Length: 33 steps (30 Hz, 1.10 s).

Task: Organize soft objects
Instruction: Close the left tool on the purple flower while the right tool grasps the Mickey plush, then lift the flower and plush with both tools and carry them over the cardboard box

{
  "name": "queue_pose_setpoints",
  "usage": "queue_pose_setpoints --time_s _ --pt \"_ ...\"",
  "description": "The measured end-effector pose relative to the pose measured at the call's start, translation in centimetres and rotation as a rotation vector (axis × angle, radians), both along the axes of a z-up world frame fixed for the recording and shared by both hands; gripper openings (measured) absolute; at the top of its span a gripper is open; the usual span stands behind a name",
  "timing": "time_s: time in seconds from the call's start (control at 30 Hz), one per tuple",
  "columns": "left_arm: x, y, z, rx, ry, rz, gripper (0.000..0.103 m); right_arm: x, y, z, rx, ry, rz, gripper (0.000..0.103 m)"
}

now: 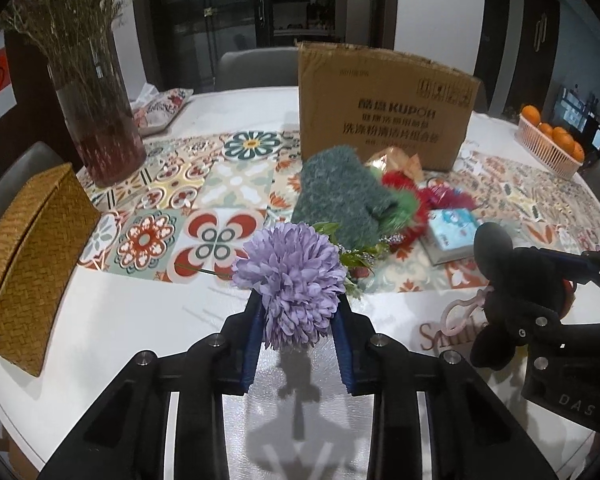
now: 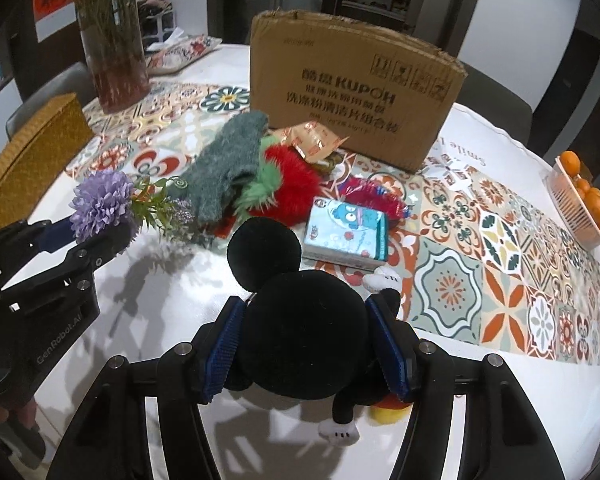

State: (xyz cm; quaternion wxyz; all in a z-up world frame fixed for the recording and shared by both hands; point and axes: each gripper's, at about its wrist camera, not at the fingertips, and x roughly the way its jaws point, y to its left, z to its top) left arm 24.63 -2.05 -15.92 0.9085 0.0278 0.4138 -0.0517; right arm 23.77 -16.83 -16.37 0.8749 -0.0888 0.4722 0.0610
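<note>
The left tool (image 1: 299,316) holds a purple artificial flower (image 1: 290,280) by the bloom, its blue pads pressed to both sides; the green leaves trail out ahead of the tips. The flower hangs clear above the white bench (image 1: 140,320), casting a shadow on the bare surface below. The right tool (image 2: 305,334) is clamped on a black mouse plush (image 2: 300,320), pads on either side of its round body, one ear sticking forward and the white-gloved limbs dangling beneath.

The near part of the bench under both tools is bare white. Further in, on the patterned runner (image 2: 480,264), lies a pile: a grey-green knitted piece (image 2: 228,160), a red and green fuzzy item (image 2: 292,188), a small blue packet (image 2: 346,236). A cardboard box (image 2: 352,92) stands upright just behind the pile. A woven box (image 1: 32,256) sits at the left edge, a glass vase of dried stems (image 1: 100,120) beyond it, and a basket of oranges (image 2: 584,204) at the right edge.
</note>
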Motion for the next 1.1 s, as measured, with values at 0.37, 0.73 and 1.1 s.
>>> queue_pose_setpoints --time_s 0.37,0.73,1.1 --pt "-0.5 -0.2 4.4 -0.01 -0.099 -0.033 0.032 -1.3 -0.7 4.1 0.049 -0.109 -0.062 0.063" --pt "0.0 -0.8 8.6 -0.034 -0.186 -0.072 0.032 -1.9 -1.9 8.3 0.124 -0.239 -0.134 0.063" --pt "2.0 -1.9 11.3 -0.034 -0.267 -0.1 0.032 -0.6 -3.3 11.4 0.174 -0.345 -0.18 0.063"
